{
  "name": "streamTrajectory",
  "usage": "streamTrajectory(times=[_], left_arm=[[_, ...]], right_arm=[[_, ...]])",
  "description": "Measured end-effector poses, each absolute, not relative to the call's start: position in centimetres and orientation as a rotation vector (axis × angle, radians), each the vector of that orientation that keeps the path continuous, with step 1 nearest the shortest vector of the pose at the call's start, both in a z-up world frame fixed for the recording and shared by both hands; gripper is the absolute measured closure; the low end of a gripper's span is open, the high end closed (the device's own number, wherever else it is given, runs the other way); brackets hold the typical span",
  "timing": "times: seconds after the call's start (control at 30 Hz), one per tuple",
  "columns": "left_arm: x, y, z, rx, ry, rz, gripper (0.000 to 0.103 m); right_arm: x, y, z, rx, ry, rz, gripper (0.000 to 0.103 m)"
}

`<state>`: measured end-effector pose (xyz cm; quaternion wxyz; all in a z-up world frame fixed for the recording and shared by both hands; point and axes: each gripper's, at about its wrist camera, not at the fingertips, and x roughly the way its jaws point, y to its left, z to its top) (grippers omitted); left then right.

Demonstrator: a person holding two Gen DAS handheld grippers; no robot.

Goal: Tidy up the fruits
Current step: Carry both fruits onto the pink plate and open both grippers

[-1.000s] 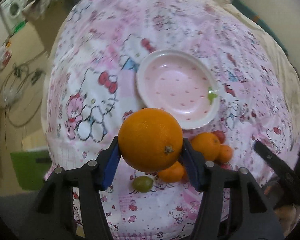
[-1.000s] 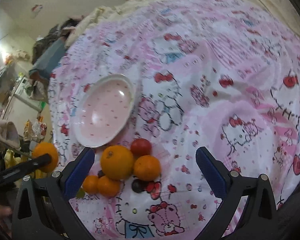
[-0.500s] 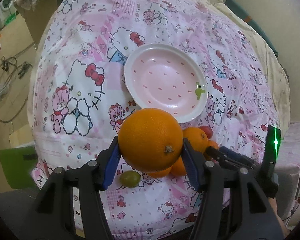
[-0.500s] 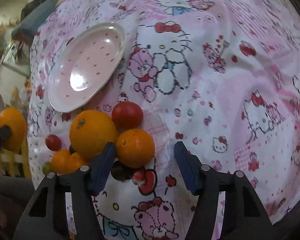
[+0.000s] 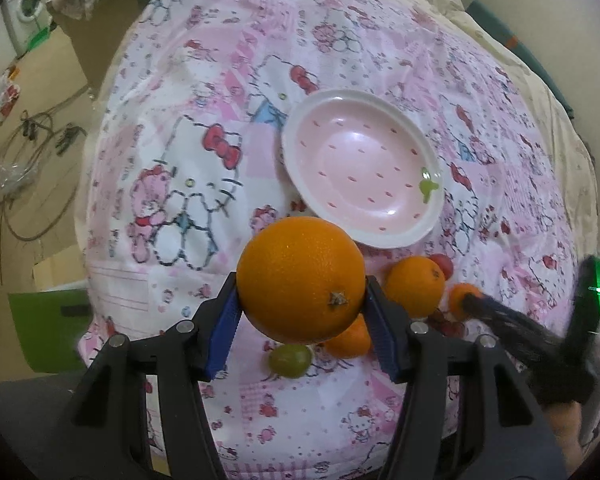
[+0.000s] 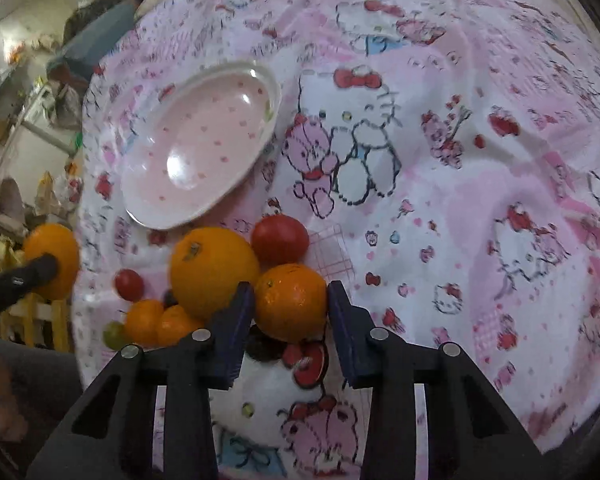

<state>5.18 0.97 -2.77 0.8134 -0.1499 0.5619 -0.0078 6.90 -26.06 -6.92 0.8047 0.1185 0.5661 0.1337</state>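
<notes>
My left gripper (image 5: 302,316) is shut on a large orange (image 5: 300,278) and holds it above the cloth, just before the pink plate (image 5: 362,168). My right gripper (image 6: 291,322) is shut on a small orange (image 6: 290,300) in the fruit pile. Beside it lie a bigger orange (image 6: 212,270), a red tomato (image 6: 279,239), a cherry tomato (image 6: 129,284), two small mandarins (image 6: 156,322) and a green grape (image 6: 114,334). The pink plate (image 6: 198,144) holds nothing. The left gripper's orange (image 6: 54,260) shows at the right wrist view's left edge.
The pink Hello Kitty cloth (image 5: 188,168) covers a rounded table. Beyond its left edge the floor holds cables (image 5: 28,152), a green box (image 5: 48,324) and a washing machine (image 5: 26,8). A dark grape (image 6: 266,350) lies under the right gripper.
My right gripper has moved down onto the pile and closed around the small orange. My left gripper still holds the large orange and has shifted slightly back from the plate.
</notes>
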Motion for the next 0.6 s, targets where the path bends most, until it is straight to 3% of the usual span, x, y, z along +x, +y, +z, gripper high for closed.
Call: streamTrajectory(times=[0.27,0.6], left_arm=[[6.1,1.9,-0.4,-0.328,1.157,-0.020,0.049],[12.5,1.9,1.7,-0.242,1.148,-0.016,0.049]], right_arm=[[8.2,-27.8,-0.5,0.338,1.099,0.356,0.064],[14.5,-26.5,0.0,0.321,1.096,0.421,0.064]])
